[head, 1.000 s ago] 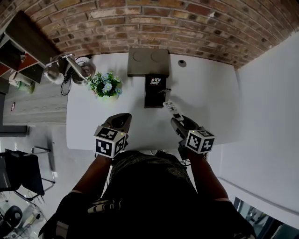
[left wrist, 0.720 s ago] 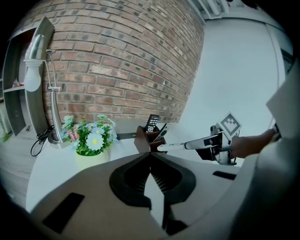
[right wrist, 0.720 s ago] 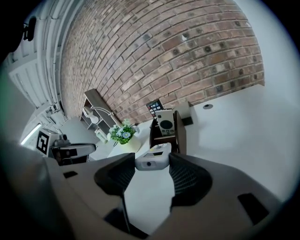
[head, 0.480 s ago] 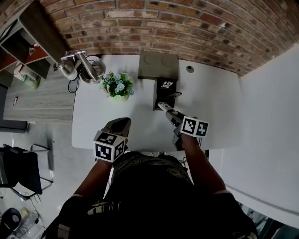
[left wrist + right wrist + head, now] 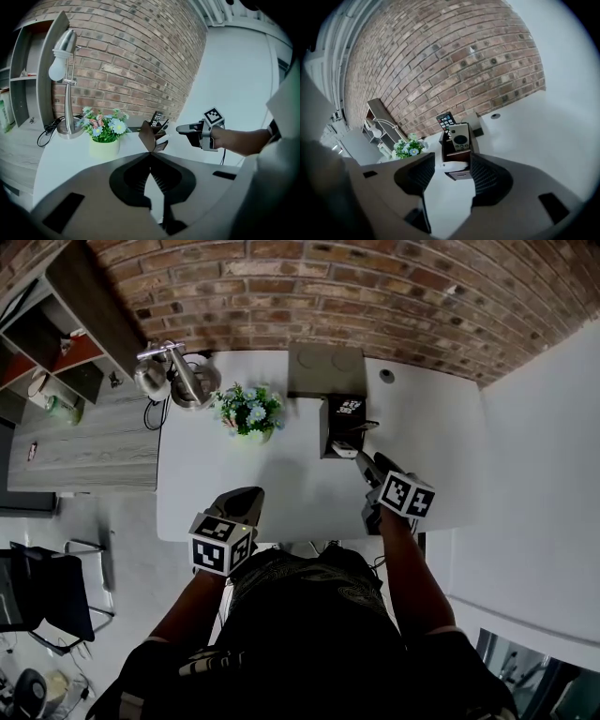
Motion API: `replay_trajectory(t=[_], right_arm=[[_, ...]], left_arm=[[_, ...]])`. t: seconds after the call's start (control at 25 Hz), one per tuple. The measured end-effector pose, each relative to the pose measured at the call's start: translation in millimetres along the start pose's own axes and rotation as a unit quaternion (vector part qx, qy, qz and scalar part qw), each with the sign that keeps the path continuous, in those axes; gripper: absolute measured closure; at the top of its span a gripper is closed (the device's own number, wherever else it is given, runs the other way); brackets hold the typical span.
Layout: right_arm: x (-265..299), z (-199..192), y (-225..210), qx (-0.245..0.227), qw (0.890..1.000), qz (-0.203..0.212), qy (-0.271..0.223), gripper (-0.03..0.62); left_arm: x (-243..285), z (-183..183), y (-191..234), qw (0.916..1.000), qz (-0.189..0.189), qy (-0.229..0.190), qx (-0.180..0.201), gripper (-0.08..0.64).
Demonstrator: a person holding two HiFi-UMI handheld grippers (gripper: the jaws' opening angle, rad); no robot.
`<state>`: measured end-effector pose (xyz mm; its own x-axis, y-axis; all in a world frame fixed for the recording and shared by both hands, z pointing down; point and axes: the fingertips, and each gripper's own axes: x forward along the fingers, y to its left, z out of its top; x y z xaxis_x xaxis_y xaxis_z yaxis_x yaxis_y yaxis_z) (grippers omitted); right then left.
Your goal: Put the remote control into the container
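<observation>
One slim white plastic remote control [image 5: 345, 450] pinched in the right claw [image 5: 453, 161], brown wooden container [image 5: 459, 176] just ahead. Ease forward, lower it squarely inside, then spread.

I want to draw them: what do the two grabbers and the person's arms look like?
Each is a grey plastic shell with black ribbed fingers: the left gripper and the right gripper. Each carries a white cube with black square markers. The person wears a dark patterned top.
</observation>
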<state>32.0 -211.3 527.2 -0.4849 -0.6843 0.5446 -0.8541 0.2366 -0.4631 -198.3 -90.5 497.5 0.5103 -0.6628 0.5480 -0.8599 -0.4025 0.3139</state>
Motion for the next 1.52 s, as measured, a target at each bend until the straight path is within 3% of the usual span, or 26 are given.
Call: replay_trajectory(t=[0.2, 0.28, 0.36, 0.6, 0.84, 1.04, 1.36, 1.52], right_arm=[[-39, -19, 40, -0.095, 0.994, 0.041, -0.016, 0.382], [-56, -25, 56, -0.137, 0.989, 0.052, -0.018, 0.523], [-71, -32, 71, -0.157, 0.985, 0.073, -0.016, 0.583], [-117, -49, 82, -0.151, 0.979, 0.133, -0.017, 0.584], [-180, -53, 72, -0.146, 0.971, 0.178, -0.060, 0.584], [-223, -80, 47, -0.148, 0.967, 0.201, -0.057, 0.584], [-265, -123, 29, -0.155, 0.960, 0.232, -0.035, 0.584], [-281, -131, 30, -0.157, 0.958, 0.237, -0.043, 0.584]], left_arm=[[9, 4, -14, 0.9995, -0.027, 0.000, 0.018, 0.555], [10, 10, -28, 0.9990, -0.038, -0.009, 0.024, 0.555], [8, 15, -44, 0.9982, -0.048, -0.016, 0.031, 0.555], [-3, 9, -93, 0.9973, -0.050, -0.032, 0.043, 0.555], [-5, -6, -156, 0.9972, -0.035, -0.065, 0.014, 0.555], [-18, -30, -216, 0.9959, -0.029, -0.085, 0.010, 0.555], [-67, -79, -240, 0.9937, 0.048, -0.096, -0.030, 0.555], [-78, -94, -247, 0.9938, 0.061, -0.088, -0.029, 0.555]])
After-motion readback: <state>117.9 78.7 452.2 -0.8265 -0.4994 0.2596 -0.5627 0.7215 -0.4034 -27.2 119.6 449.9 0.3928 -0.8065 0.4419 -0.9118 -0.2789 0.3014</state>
